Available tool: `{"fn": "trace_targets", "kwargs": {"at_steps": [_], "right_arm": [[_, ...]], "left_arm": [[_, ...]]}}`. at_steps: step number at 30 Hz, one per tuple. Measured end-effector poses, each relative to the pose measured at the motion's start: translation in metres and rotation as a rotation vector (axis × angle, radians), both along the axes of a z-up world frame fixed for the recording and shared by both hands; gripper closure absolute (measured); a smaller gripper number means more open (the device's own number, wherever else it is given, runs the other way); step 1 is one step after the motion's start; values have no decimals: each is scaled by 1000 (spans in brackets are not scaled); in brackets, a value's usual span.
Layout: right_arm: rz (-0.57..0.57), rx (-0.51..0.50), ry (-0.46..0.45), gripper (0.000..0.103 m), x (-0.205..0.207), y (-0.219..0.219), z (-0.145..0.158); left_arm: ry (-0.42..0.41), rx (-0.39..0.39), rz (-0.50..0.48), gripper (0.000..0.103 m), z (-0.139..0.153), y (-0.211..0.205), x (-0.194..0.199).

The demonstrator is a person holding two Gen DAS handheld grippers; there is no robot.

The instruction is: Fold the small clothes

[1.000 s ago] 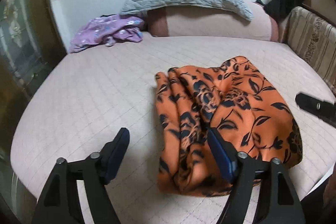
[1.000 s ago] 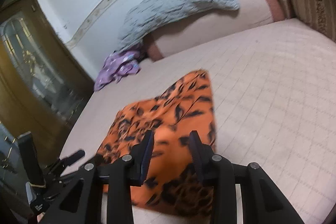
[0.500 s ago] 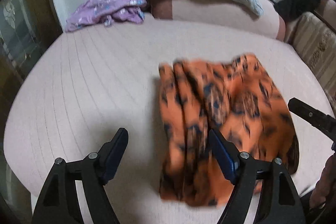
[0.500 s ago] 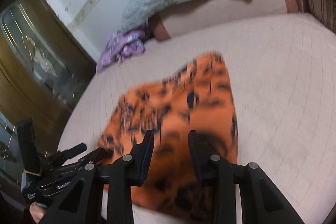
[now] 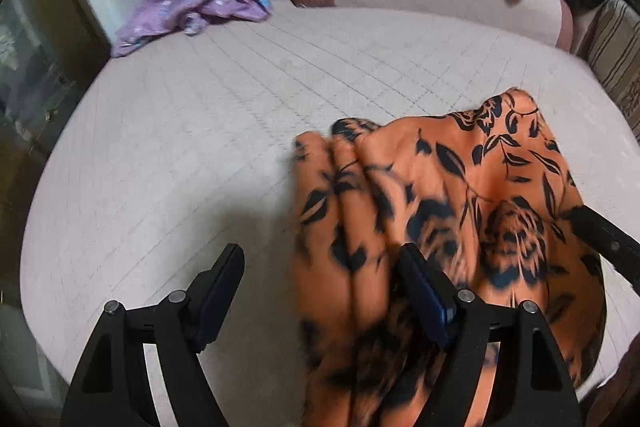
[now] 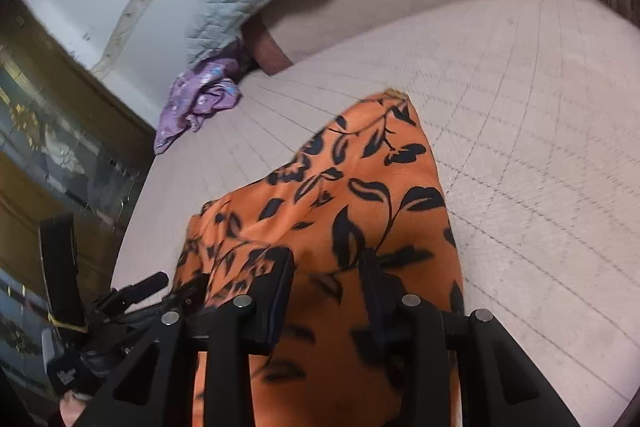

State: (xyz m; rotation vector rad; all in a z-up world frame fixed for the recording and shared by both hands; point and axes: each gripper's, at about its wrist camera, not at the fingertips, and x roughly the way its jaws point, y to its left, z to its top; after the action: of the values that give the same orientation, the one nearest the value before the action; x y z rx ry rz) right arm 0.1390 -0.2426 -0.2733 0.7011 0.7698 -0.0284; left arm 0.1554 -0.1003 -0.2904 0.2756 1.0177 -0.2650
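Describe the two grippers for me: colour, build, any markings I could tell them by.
Both are matte black with angular, cut-out finger frames and silver round pins at the joints. The left gripper has dark blue pads on its fingers. The right gripper's pads look dark, colour unclear. In the right wrist view a small white label shows on the left gripper's body, unreadable.

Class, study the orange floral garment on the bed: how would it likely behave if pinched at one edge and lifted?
The orange floral garment would probably droop limply, since it already lies in soft ridges. It looks thin, so likely light. Its smooth sheen suggests it might slide over the quilted bed cover when pushed.
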Motion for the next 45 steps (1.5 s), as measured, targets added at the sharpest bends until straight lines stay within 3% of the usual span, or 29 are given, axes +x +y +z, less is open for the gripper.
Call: {"fn": "trace_targets", "kwargs": {"at_steps": [6,8,10,12,18,22,23,24,25,28,37,45], "right_arm": [[21,-16,-76,64,-52,20,24],[47,-43,-41,64,-66,31,16],[76,-45,57,65,-68,40,-4],[72,-51,65,67,-76,43,-7],[12,-65,-108,64,-115,35,44],[-41,-129,-173,63,-140,33,77],[-48,-143,-190,59,-146,33,86],[-54,-148,-201,43,-150,30,93],[-66,-152,-224,37,-157,30,102],[-74,-176,-285,37,-170,34,127],[-87,-279,-342,37,-192,56,165],[-117,-301,-361,36,-207,57,171]], "left_arm": [[-63,18,-27,23,1,22,-62],[-51,30,-29,23,-11,25,-69],[-34,39,-26,23,-8,25,-68],[-48,5,-4,23,11,30,-69],[-276,-25,31,20,92,38,-97],[-401,-35,56,10,134,43,-120],[-437,-34,58,10,143,44,-128],[-464,-32,58,10,151,45,-133],[-486,-29,59,8,159,44,-144],[-545,-22,77,0,180,46,-160],[-601,-85,92,0,216,63,-188],[-616,-103,104,0,219,71,-194]]}}
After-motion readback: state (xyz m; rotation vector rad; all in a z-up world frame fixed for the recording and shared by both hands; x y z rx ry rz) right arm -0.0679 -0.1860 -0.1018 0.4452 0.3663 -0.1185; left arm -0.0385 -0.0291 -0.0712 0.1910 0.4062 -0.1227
